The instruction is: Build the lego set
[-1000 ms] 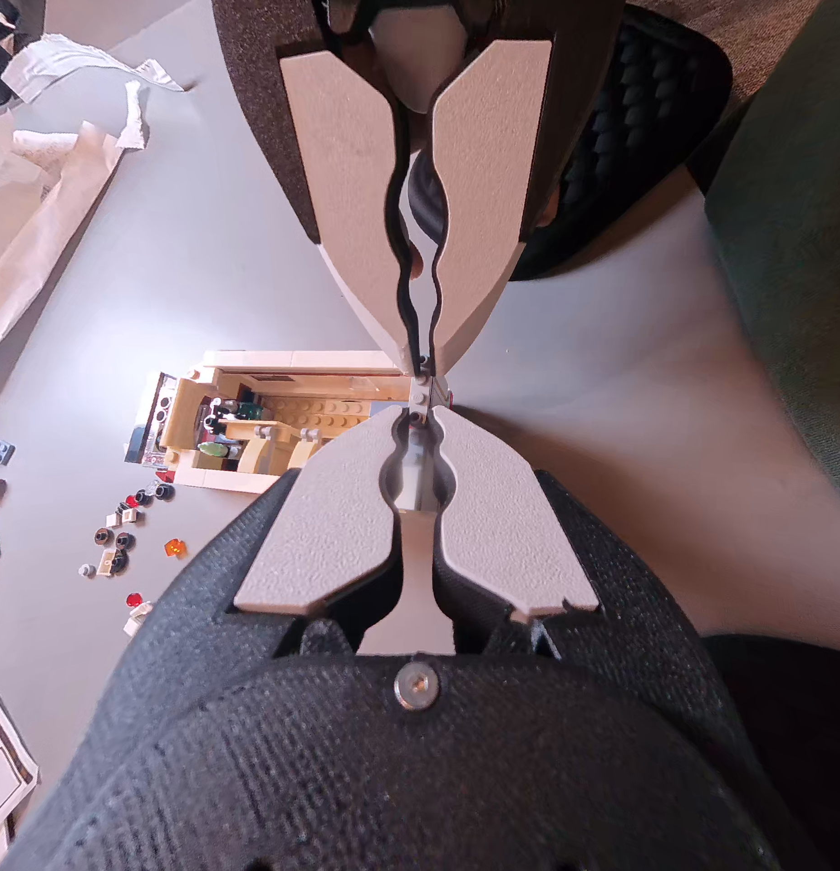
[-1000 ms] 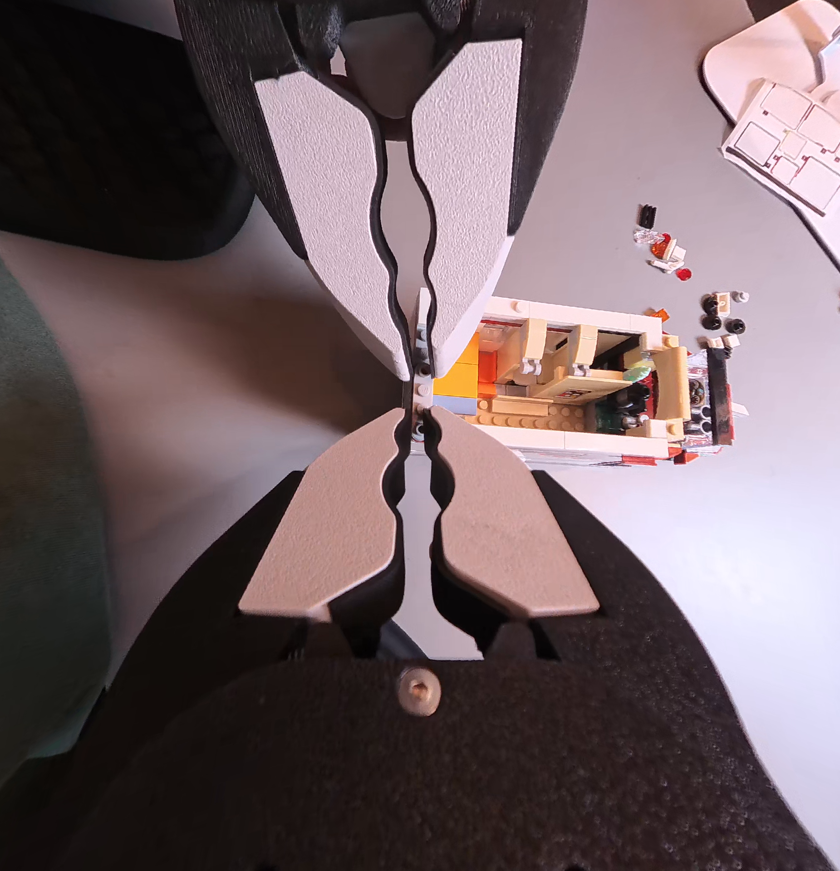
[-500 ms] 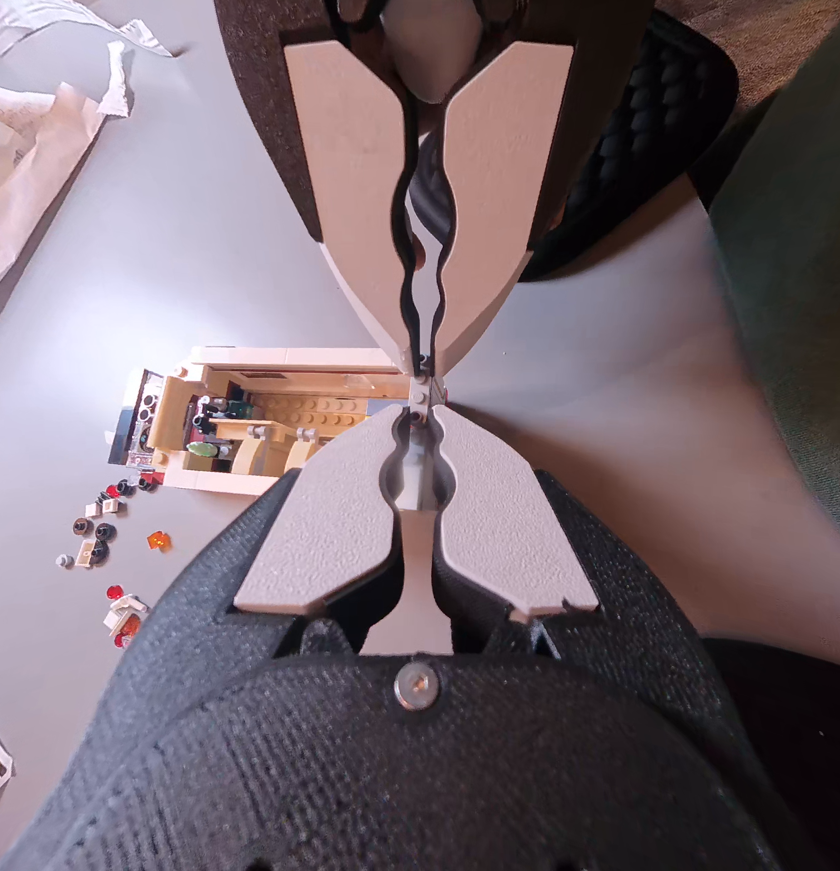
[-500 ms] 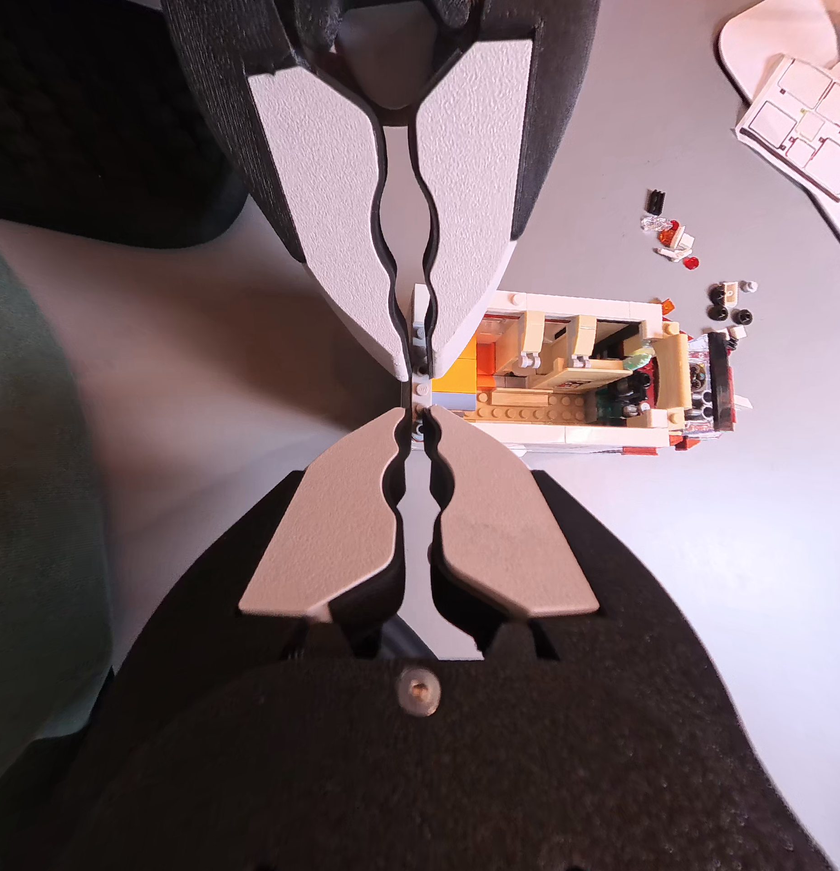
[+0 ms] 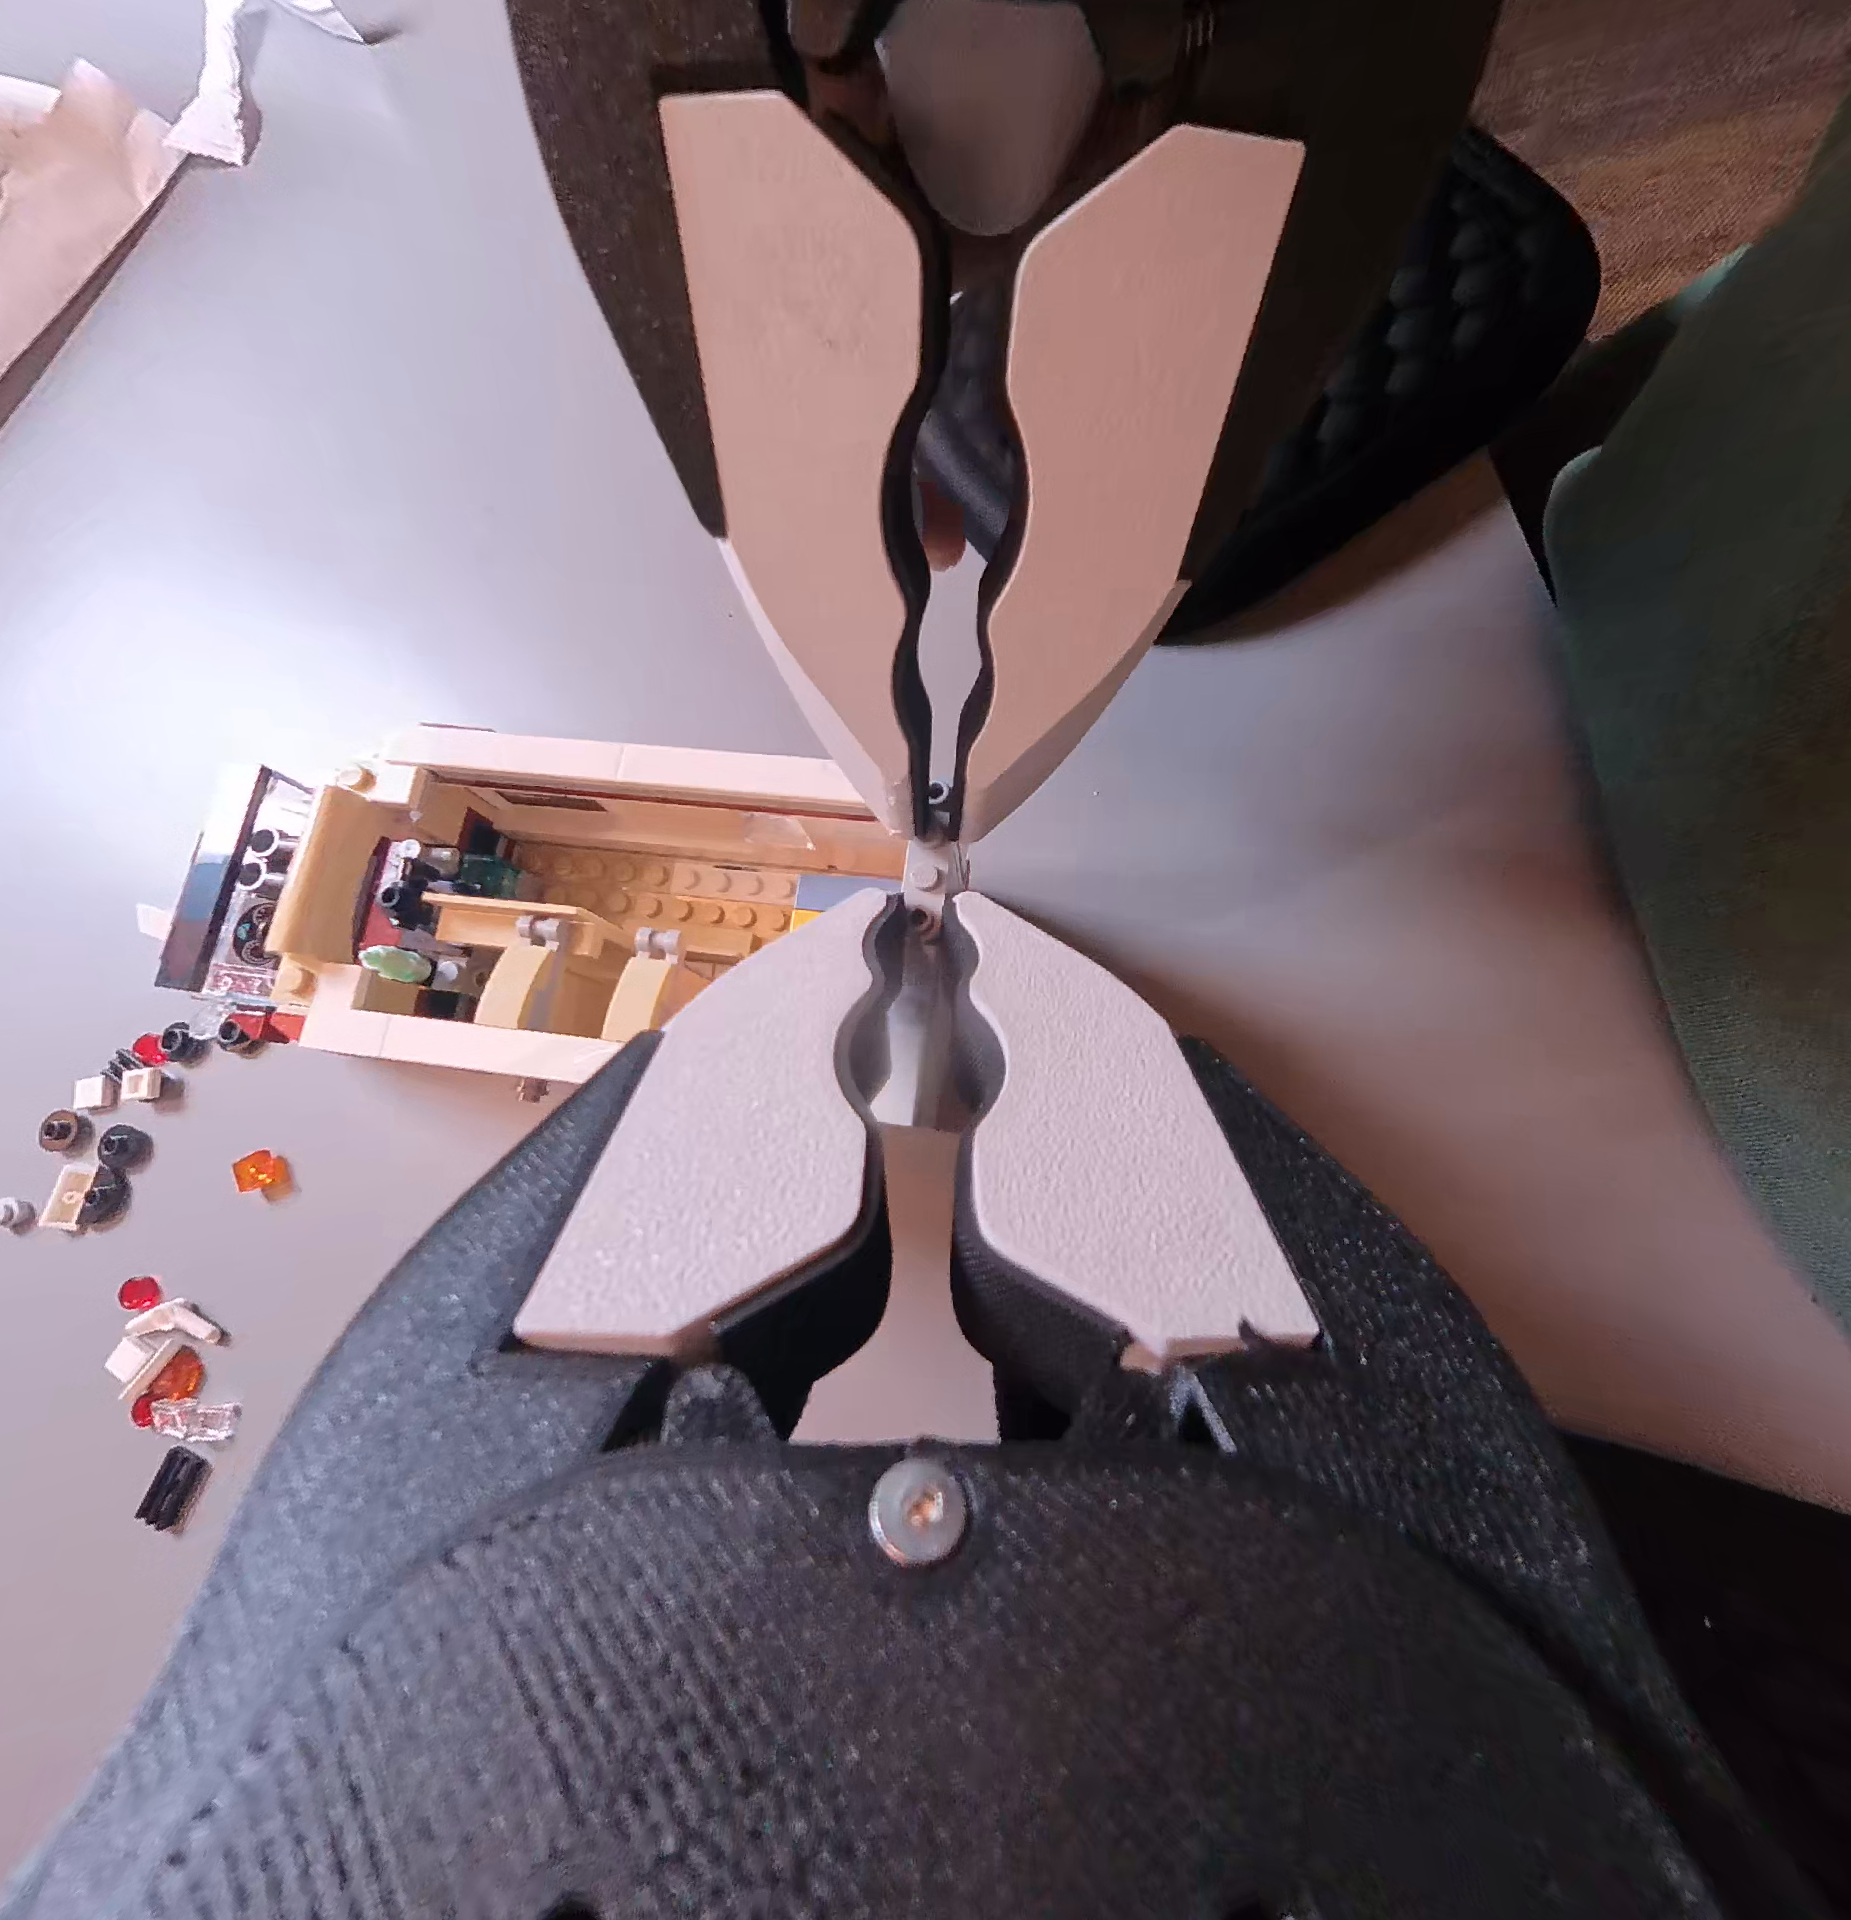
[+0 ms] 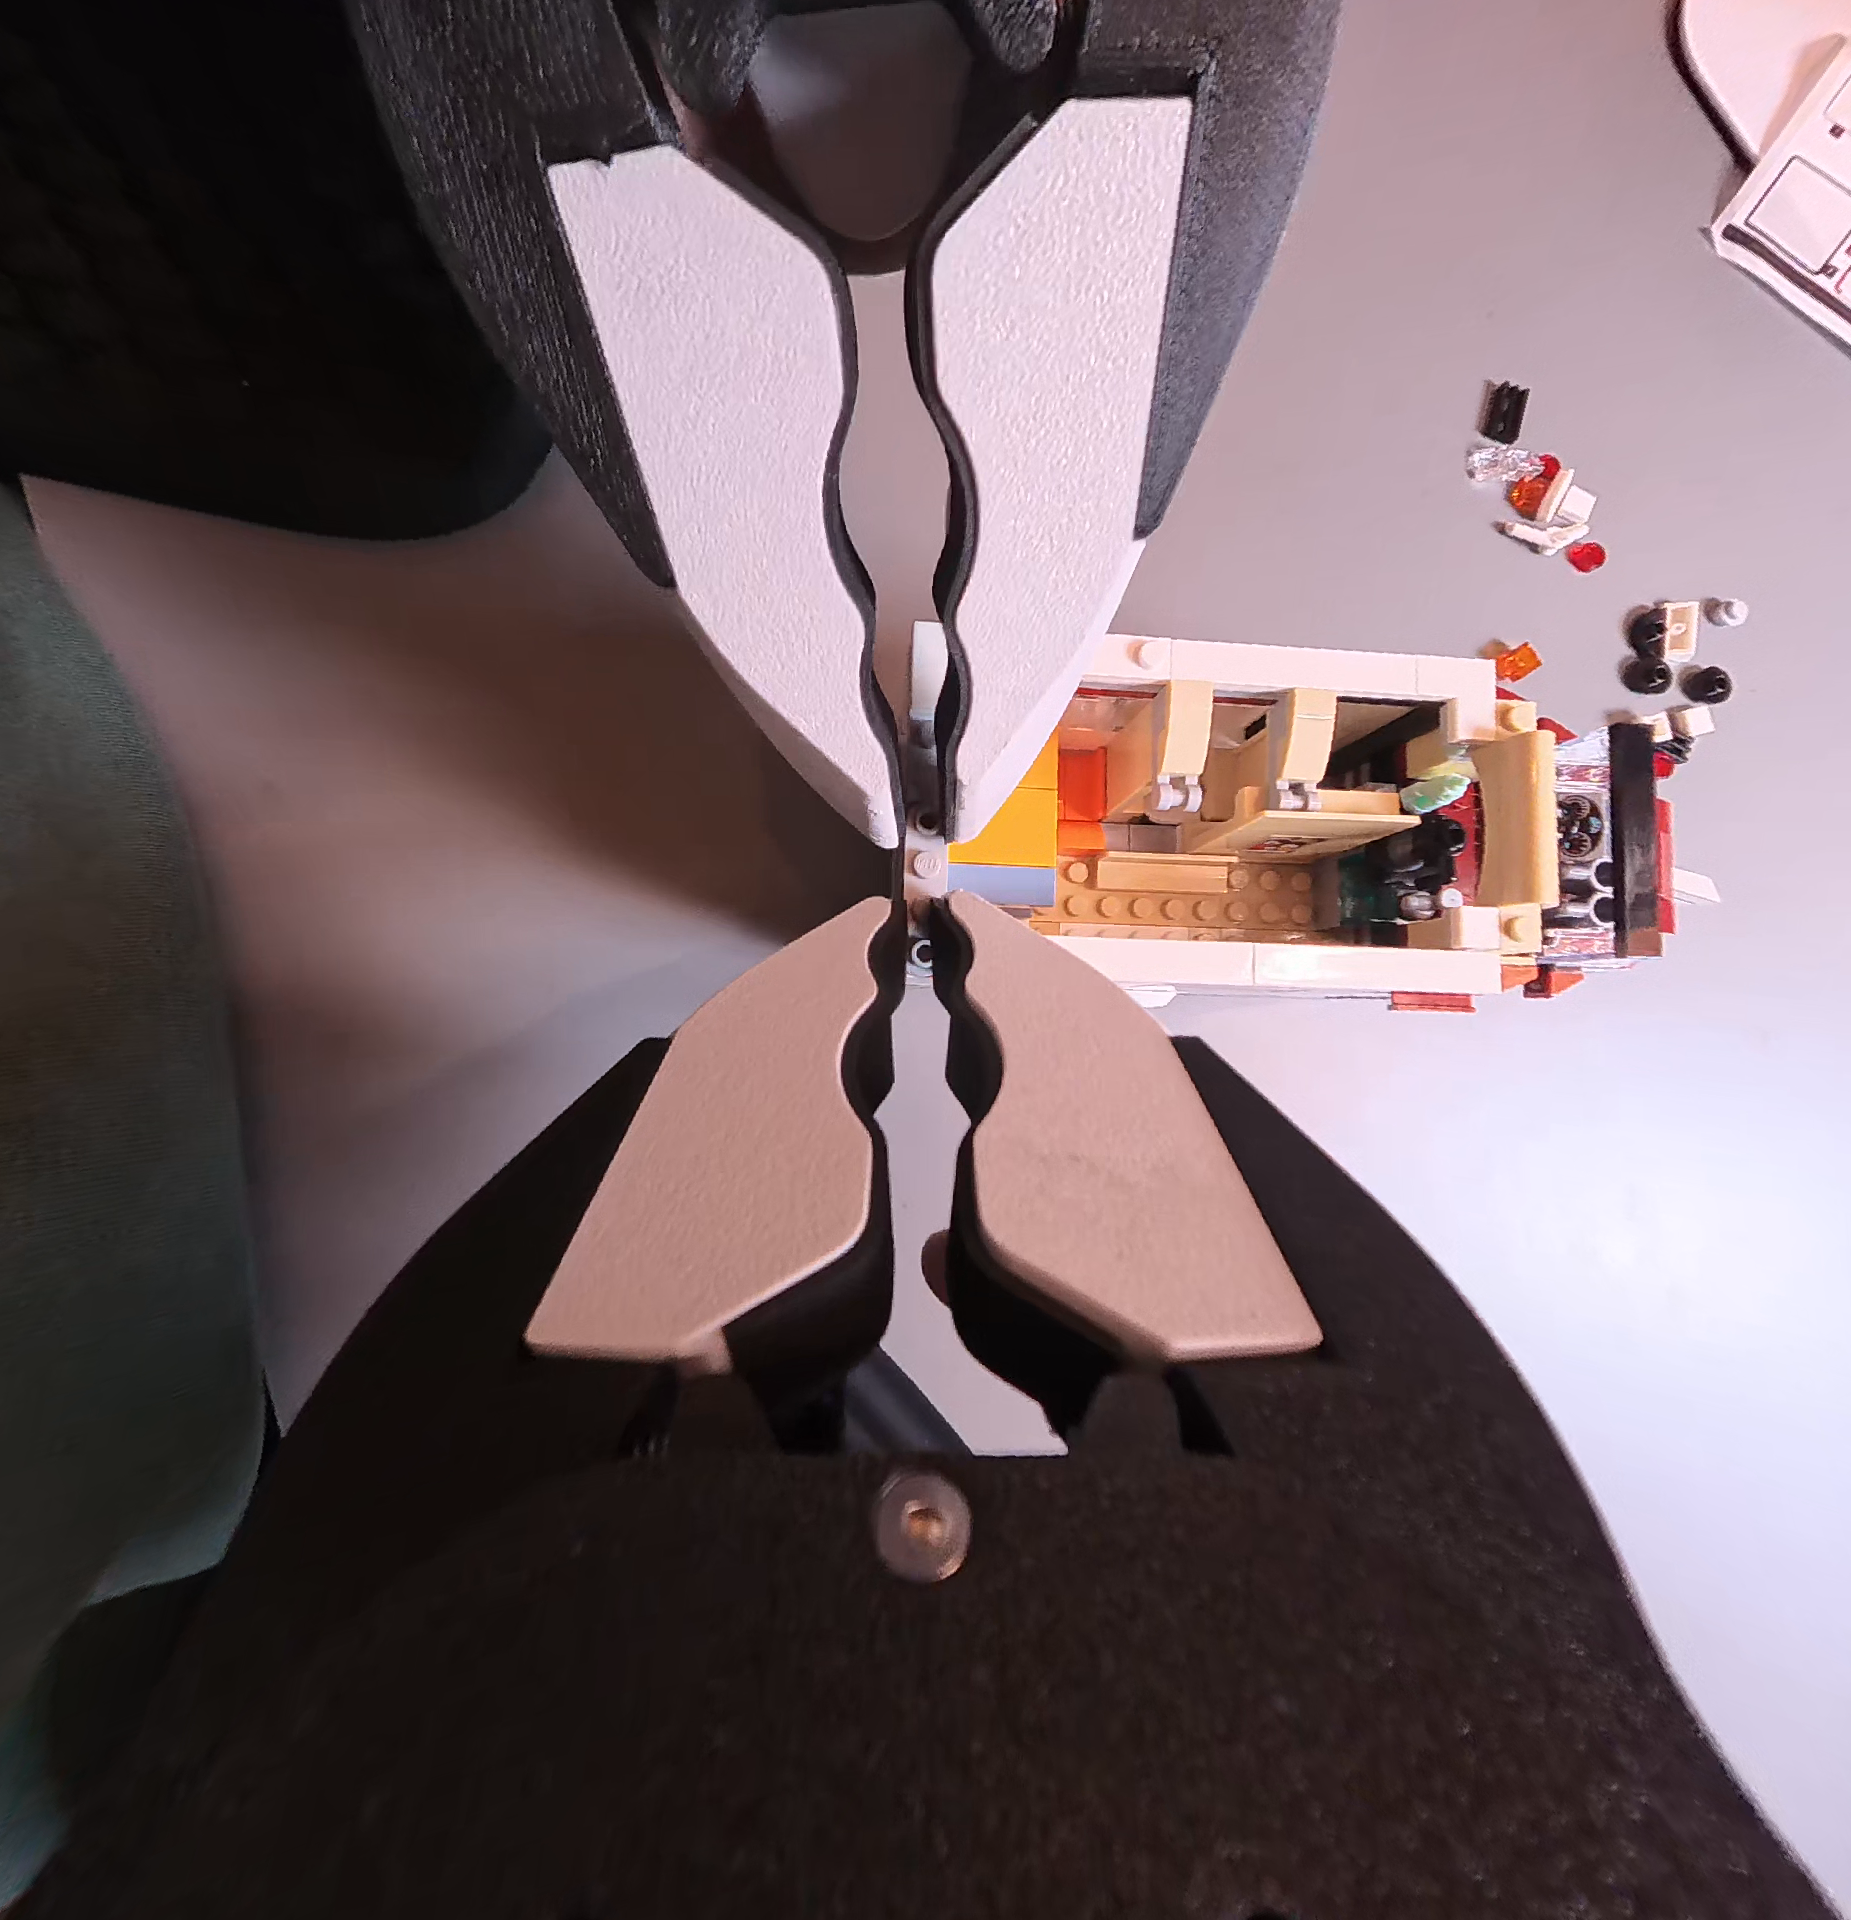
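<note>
**Two grippers clamped tip to tip on one grey brick piece**

Counter (image 6: 1420, 1299): grey, carried everything listed.

Brick-built vehicle (image 6: 1316, 831): cream walls, tan interior, roof off; lay beside the grippers, long axis across both views, its dark front end pointing away from them.

Left gripper (image 5: 926, 914): entered from below in its own view, from above in the right wrist view; clenched on the small grey studded piece (image 5: 929, 871).

Right gripper (image 6: 919, 920): faced the left head-on, tips nearly meeting; clenched on the same piece's other end.

Grey piece: at the vehicle's rear end, long axis along both grippers.

Loose small bricks (image 5: 121, 1164): scattered past the front.

Left wrist view alone: crumpled paper (image 5: 59, 260). Right wrist view alone: printed sheet (image 6: 1814, 208).
</note>
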### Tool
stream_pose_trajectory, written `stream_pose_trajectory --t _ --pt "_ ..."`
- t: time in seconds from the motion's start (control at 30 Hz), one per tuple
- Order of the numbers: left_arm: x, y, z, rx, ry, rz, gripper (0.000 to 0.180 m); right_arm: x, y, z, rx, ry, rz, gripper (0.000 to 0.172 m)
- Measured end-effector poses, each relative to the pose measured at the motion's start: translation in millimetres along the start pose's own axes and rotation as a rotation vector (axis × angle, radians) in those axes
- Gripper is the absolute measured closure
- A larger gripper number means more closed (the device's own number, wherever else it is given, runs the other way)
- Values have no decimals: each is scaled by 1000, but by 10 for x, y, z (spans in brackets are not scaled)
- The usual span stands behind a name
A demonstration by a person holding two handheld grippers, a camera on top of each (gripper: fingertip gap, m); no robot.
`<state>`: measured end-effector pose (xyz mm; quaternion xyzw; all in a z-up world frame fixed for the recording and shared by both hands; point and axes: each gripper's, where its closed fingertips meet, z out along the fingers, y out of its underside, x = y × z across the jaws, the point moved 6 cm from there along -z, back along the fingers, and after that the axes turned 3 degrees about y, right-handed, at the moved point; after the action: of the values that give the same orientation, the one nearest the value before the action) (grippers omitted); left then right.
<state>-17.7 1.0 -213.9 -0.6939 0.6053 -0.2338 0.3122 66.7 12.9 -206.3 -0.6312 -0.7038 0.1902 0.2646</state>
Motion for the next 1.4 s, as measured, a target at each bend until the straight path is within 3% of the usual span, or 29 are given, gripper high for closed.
stream_pose_trajectory --t 0.13,0.27,0.5,0.87,1.23,1.4 --pt "16 10 -10 29 -36 51 174 -3 8 1 38 4 -3 168" --pt "13 37 -140 114 -96 20 147 -26 4 -13 117 -16 18 158" --pt "-63 459 -164 166 -217 -129 132 -59 -41 -16 142 88 -74 162" --pt "-42 505 0 203 -231 -163 143 -29 -101 81 8 61 -41 168" --pt "-32 504 6 190 -234 -203 145 -30 -184 100 -132 55 -150 168" --pt "-45 524 1 207 -219 -203 148 -23 -167 105 -52 45 -128 168"
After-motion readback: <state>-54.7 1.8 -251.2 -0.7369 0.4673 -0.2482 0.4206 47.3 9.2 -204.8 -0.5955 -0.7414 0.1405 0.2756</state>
